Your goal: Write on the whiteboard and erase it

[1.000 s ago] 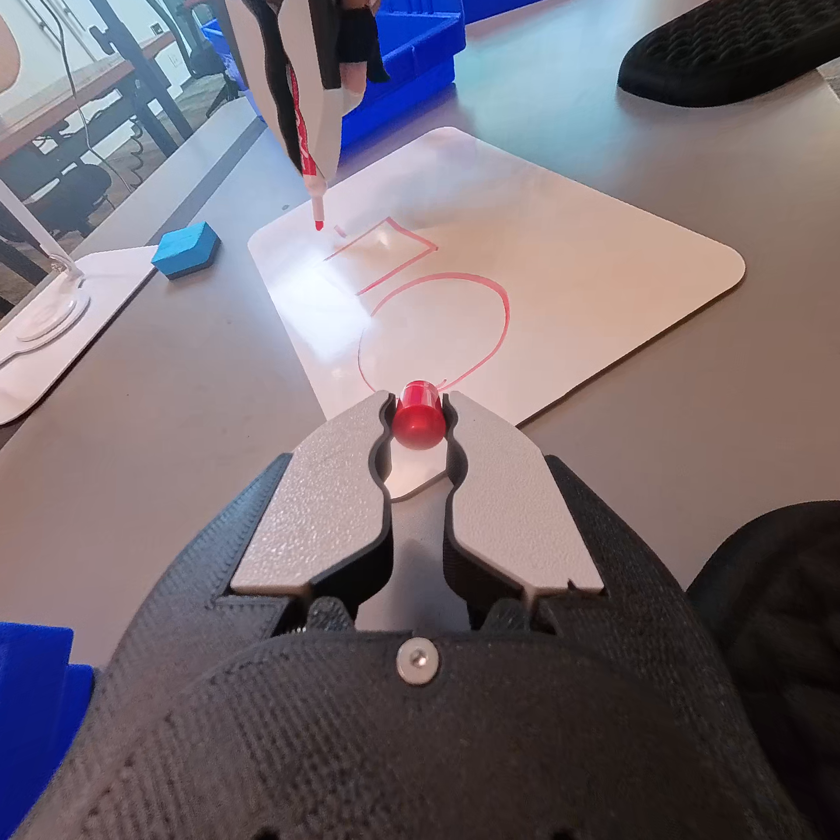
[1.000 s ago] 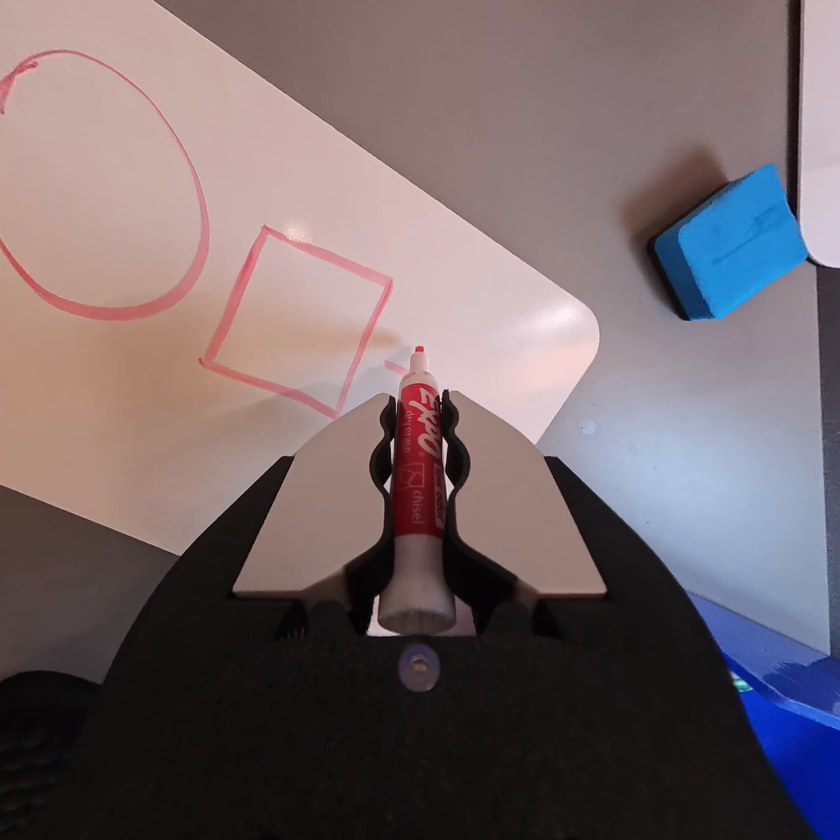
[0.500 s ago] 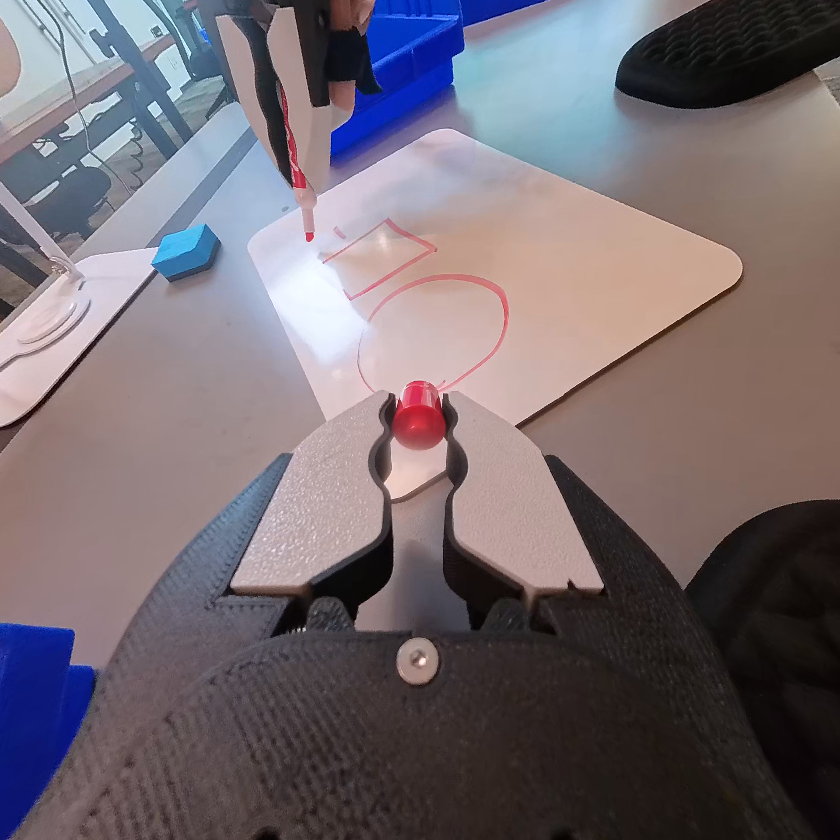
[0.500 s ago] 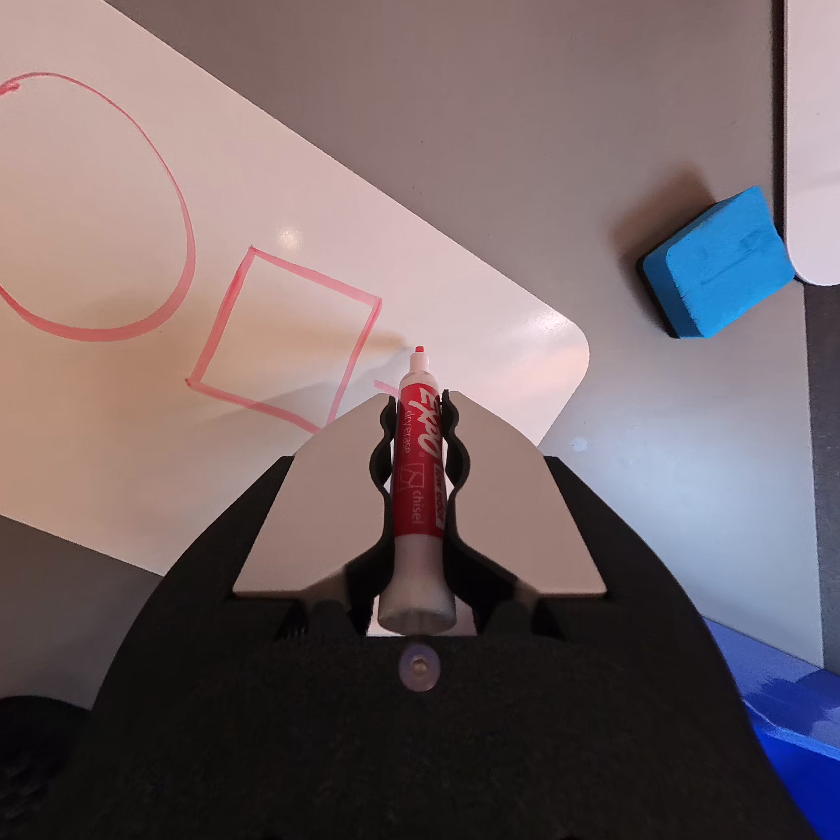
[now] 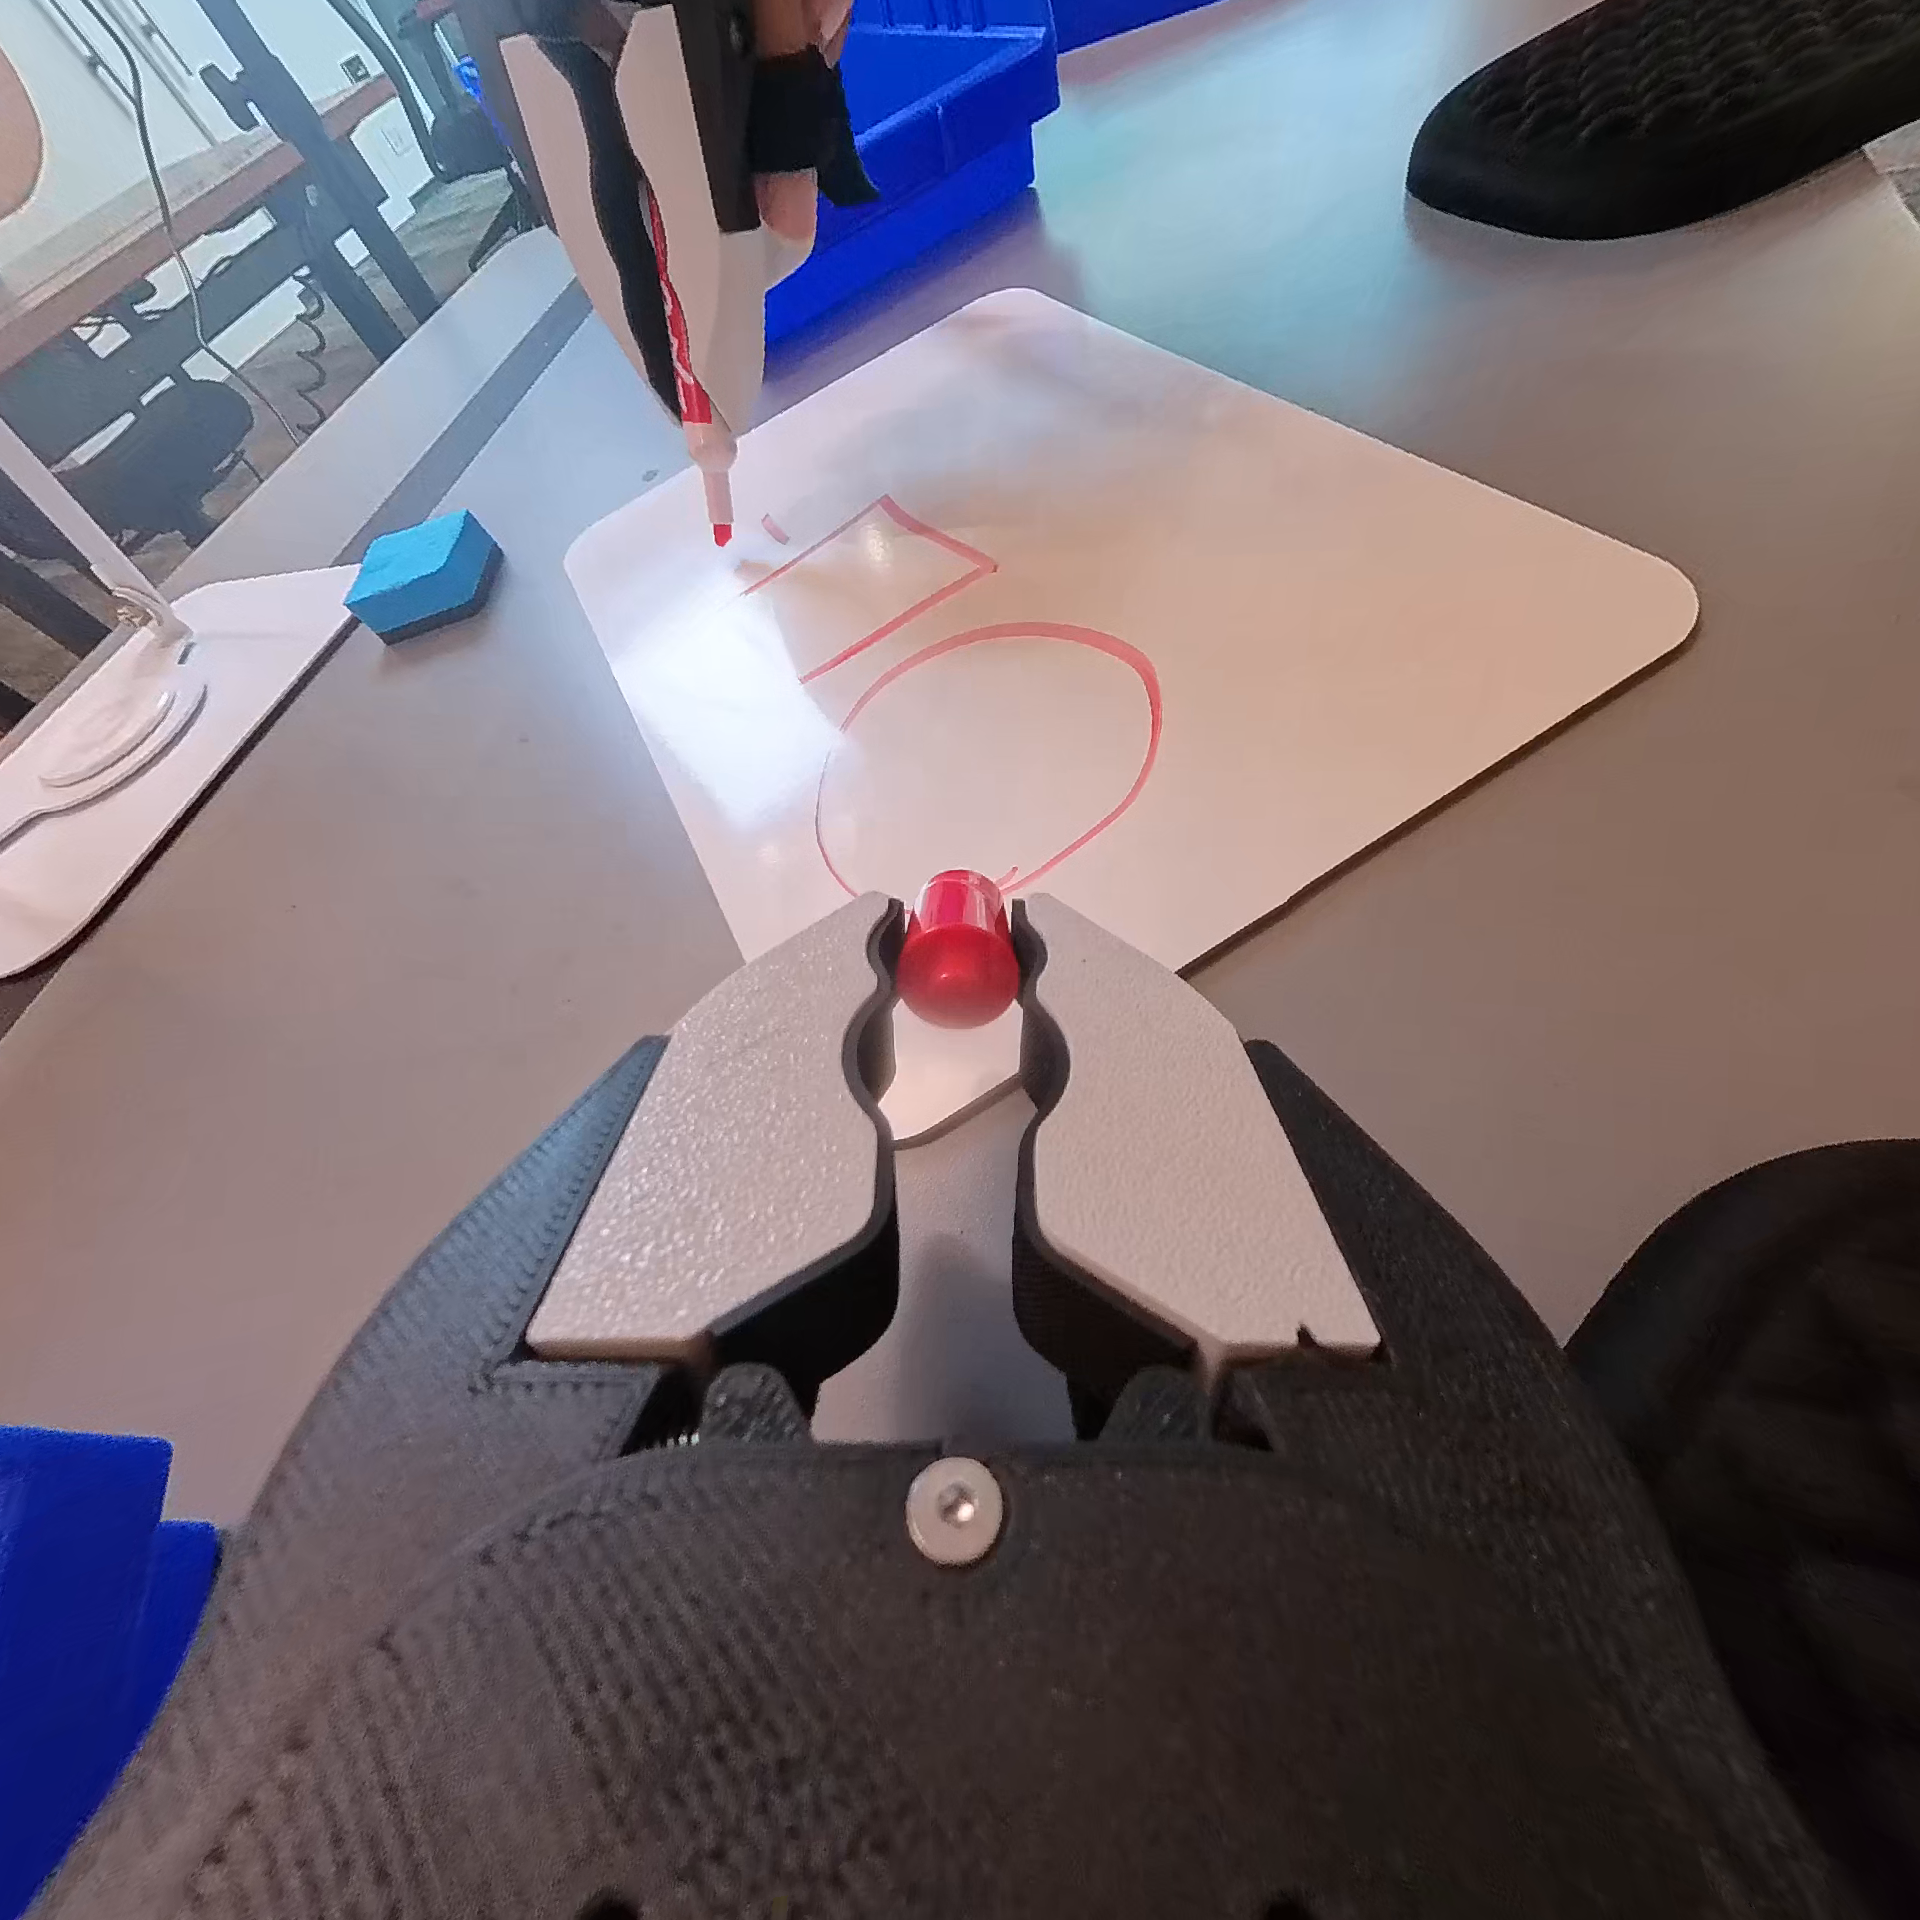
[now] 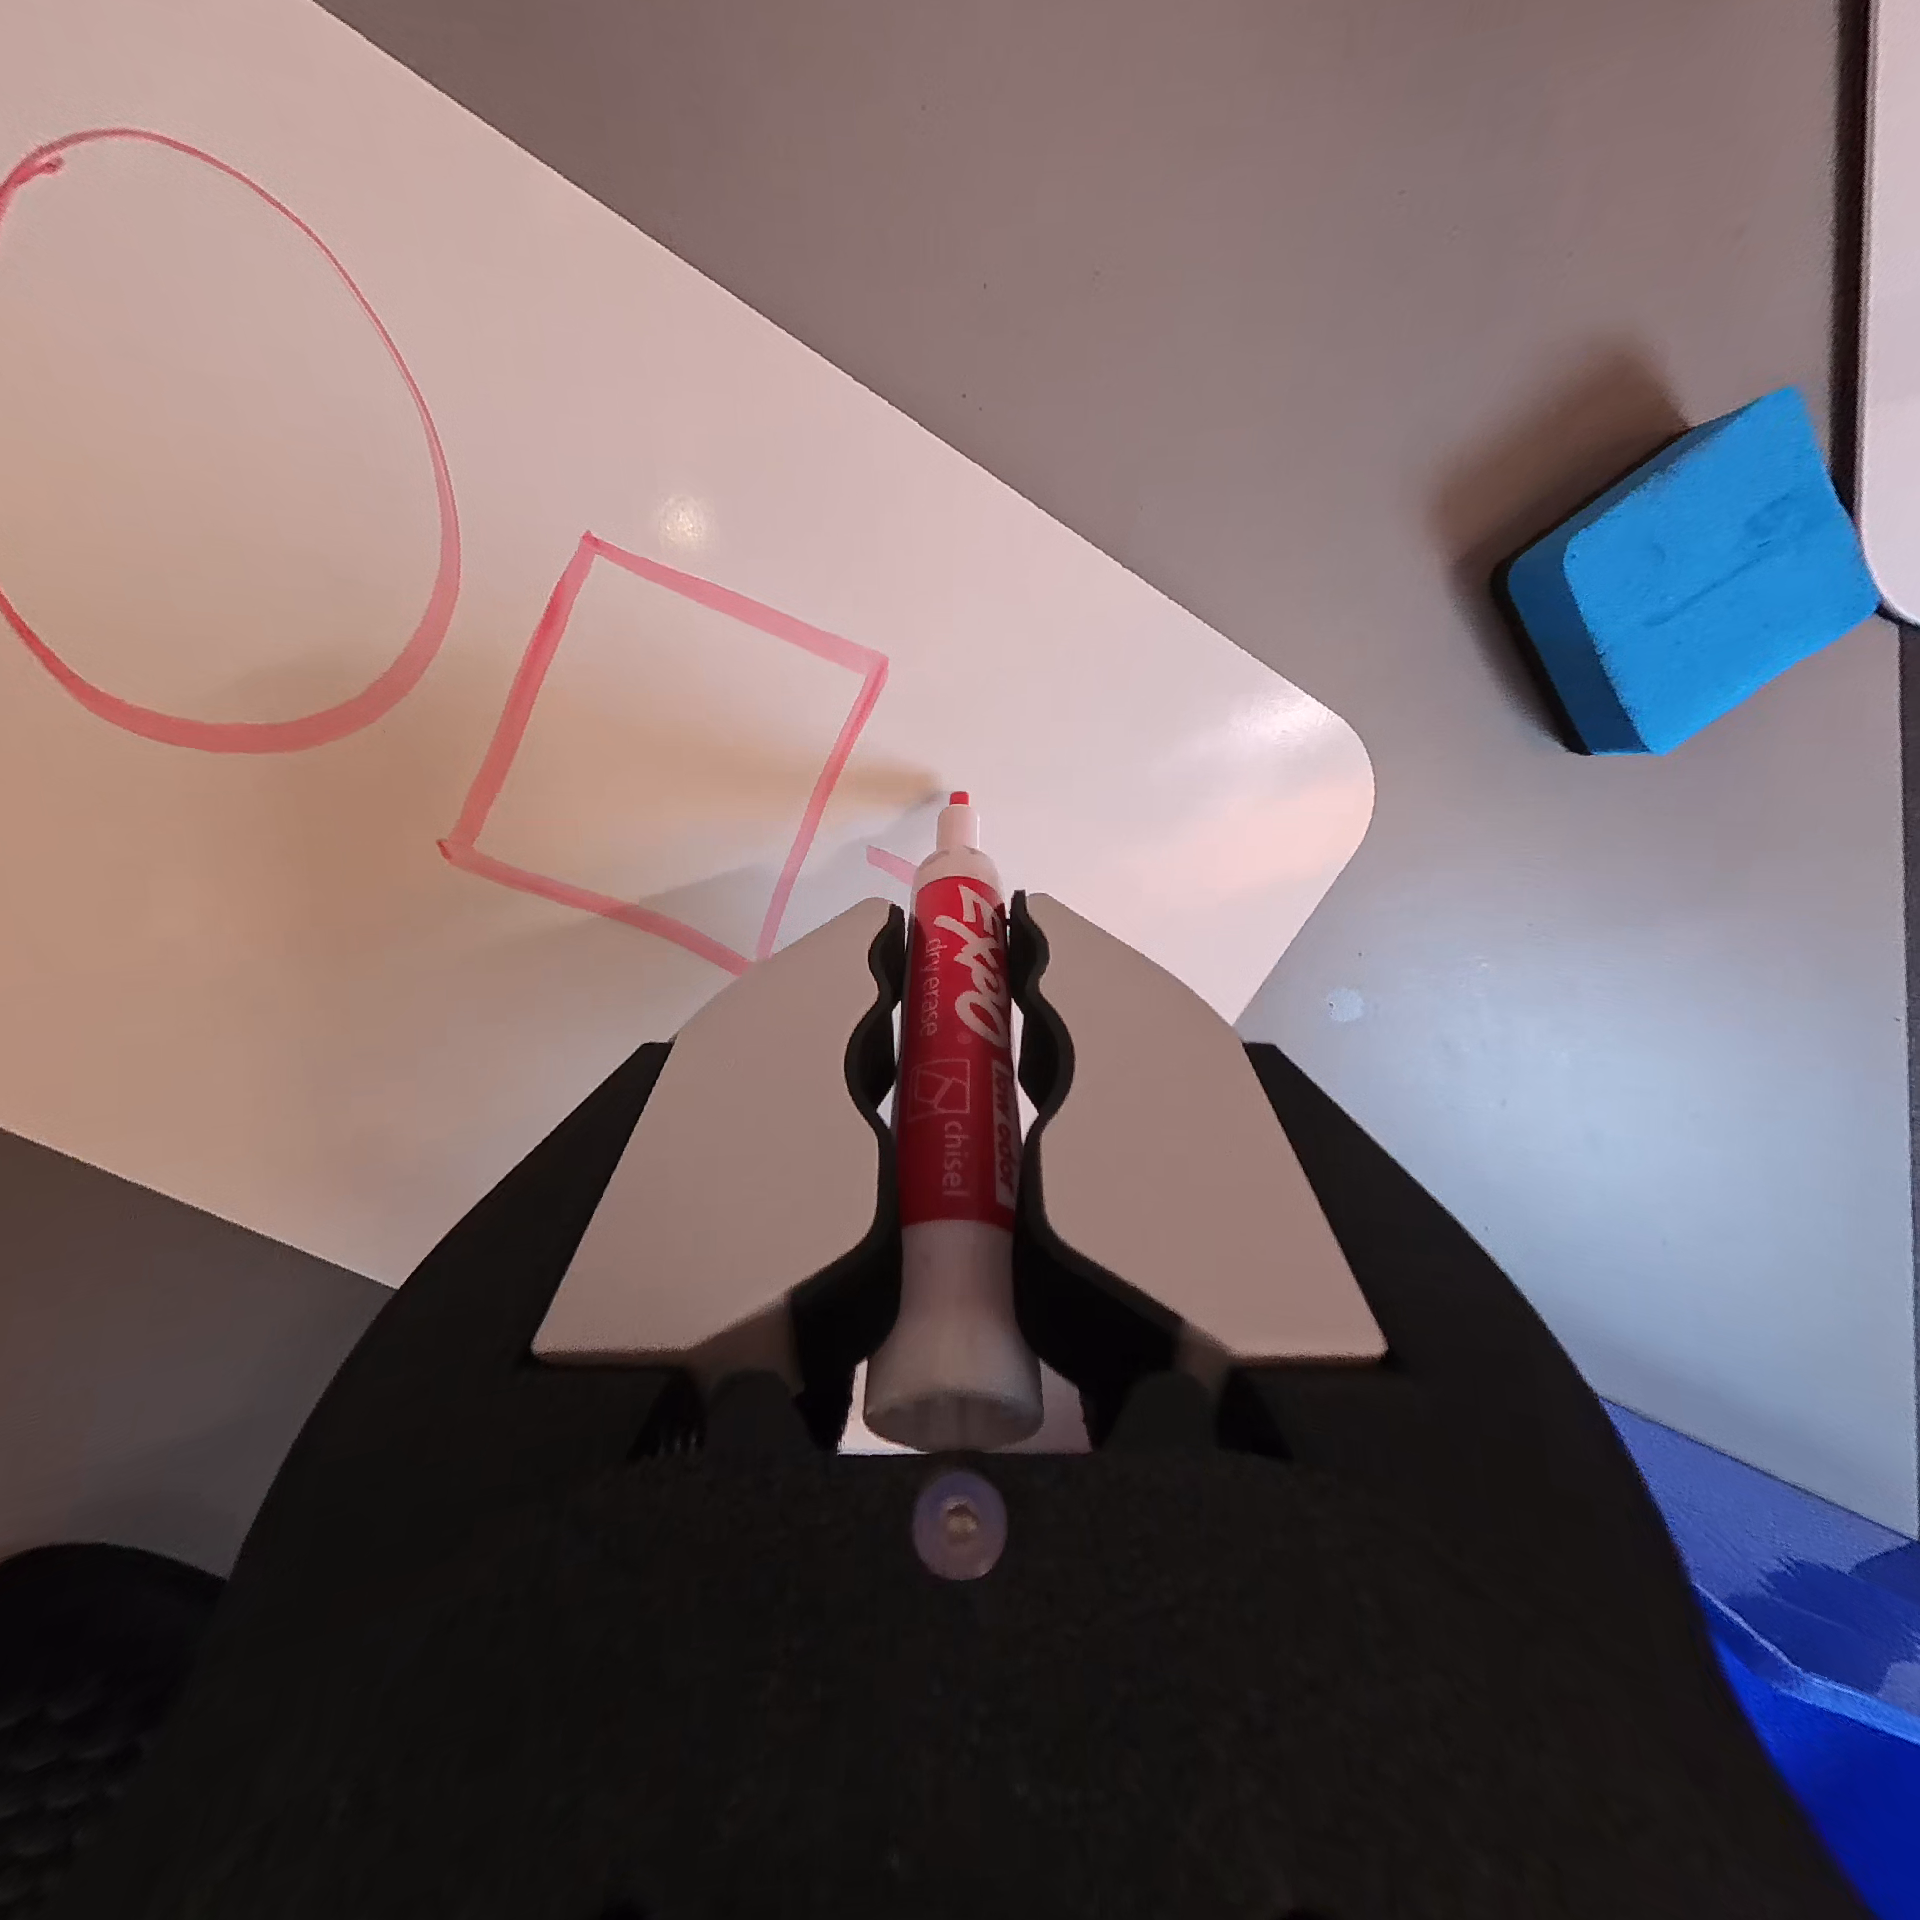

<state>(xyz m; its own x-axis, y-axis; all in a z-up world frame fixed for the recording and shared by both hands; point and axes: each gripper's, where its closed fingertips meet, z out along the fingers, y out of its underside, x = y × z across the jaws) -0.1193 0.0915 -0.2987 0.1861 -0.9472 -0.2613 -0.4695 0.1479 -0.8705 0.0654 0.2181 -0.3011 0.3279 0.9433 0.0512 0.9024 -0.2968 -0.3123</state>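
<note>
Red marker (image 6: 954, 1049) is clamped in your right gripper (image 6: 956, 904), its long axis running straight out along the jaws, nib just above the whiteboard (image 6: 260, 883) corner beside the drawn square (image 6: 665, 758). Your left gripper (image 5: 954, 925) is parked at the board's near edge, jaws pinched on the red cap (image 5: 954, 961). The blue eraser (image 6: 1683, 582) sits on the bench at about 2 o'clock from the nib, so I'd say your right side is nearer to it.
</note>
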